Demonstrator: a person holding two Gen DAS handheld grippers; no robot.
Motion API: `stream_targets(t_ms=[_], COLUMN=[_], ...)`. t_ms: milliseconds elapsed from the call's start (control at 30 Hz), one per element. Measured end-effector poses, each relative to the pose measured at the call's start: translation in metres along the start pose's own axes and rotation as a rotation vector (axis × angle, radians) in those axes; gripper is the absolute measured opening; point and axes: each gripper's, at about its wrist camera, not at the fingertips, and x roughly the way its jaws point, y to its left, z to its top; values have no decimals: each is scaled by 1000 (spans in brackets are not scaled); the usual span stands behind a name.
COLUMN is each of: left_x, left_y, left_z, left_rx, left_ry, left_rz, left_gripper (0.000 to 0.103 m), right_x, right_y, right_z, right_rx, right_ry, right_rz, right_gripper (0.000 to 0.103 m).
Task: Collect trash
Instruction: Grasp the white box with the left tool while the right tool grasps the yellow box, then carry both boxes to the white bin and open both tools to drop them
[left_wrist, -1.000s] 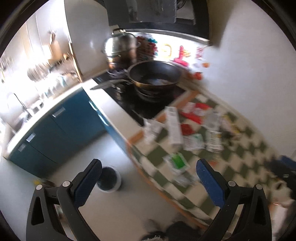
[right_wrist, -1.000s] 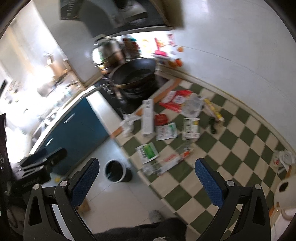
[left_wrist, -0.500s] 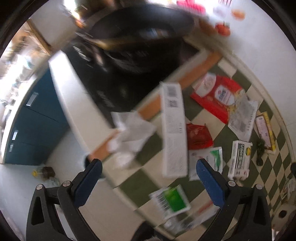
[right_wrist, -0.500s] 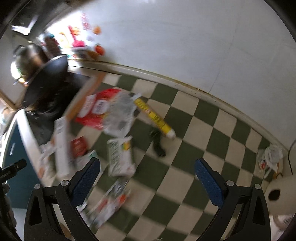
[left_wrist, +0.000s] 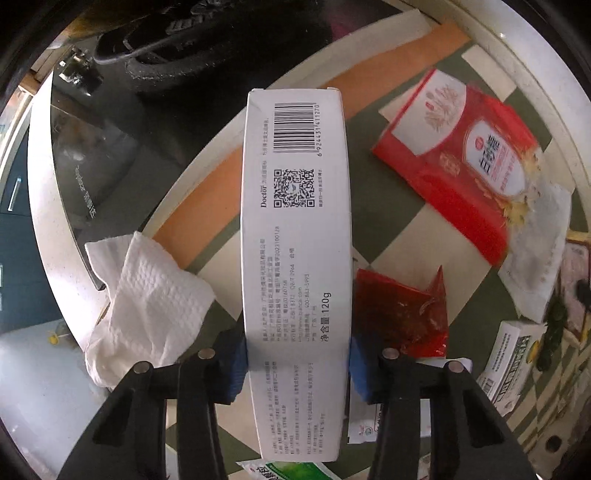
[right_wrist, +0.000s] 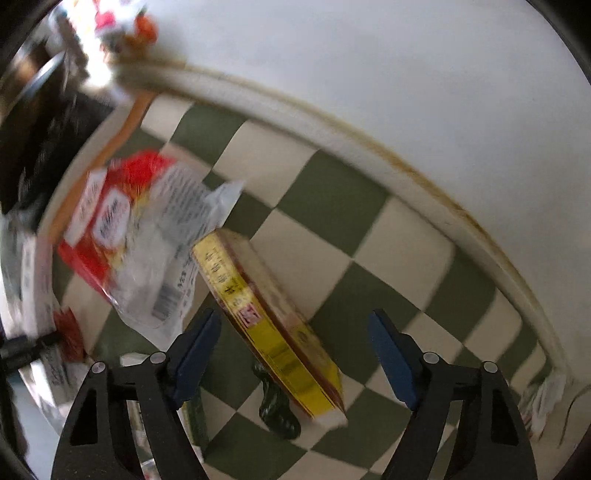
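Observation:
My left gripper (left_wrist: 295, 363) is shut on a long white carton (left_wrist: 295, 221) with a barcode, which lies on the green-checked cloth (left_wrist: 406, 236). A crumpled white tissue (left_wrist: 144, 306) lies to its left, a small red packet (left_wrist: 400, 314) to its right. My right gripper (right_wrist: 295, 354) is open, its pads on either side of a long yellow box (right_wrist: 266, 321), not touching it. A dark green scrap (right_wrist: 277, 410) lies beside the box. A clear printed wrapper (right_wrist: 173, 258) overlaps a red bag (right_wrist: 110, 206).
The black hob (left_wrist: 107, 147) with a pan on it is at the far left. The red bag (left_wrist: 469, 166) and a green-and-white box (left_wrist: 509, 362) lie to the right in the left wrist view. The white wall (right_wrist: 406, 92) borders the cloth.
Both grippers have dropped close to the counter. My left gripper has closed on the white carton. My right gripper has come down around the yellow box, still open.

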Motion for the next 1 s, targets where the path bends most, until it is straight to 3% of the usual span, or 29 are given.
stream_targets(t_ms=[33, 67, 100, 233, 433, 600, 800, 1000], left_x=[-4, -7, -12, -49, -117, -168, -205, -211], left_y=[1, 2, 1, 0, -1, 20, 90, 197], left_z=[-3, -5, -7, -19, -42, -73, -107, -149], left_rx=[1, 6, 11, 35, 75, 73, 34, -68], left_ry=[-8, -21, -32, -101, -227, -340, -436, -473], left_rz=[12, 23, 33, 65, 60, 8, -29, 40], left_gripper=[42, 42, 42, 42, 41, 42, 42, 41], right_x=[7, 14, 19, 13, -32, -98, -164, -177], right_y=[3, 4, 4, -5, -21, -10, 65, 189], right_z=[1, 2, 2, 5, 0, -24, -74, -116], right_rx=[-14, -17, -15, 16, 80, 110, 102, -8], right_ry=[14, 25, 32, -24, -123, -205, -270, -253], right_rz=[6, 17, 29, 59, 125, 175, 271, 332], right_gripper=[65, 46, 35, 25, 23, 23, 23, 23])
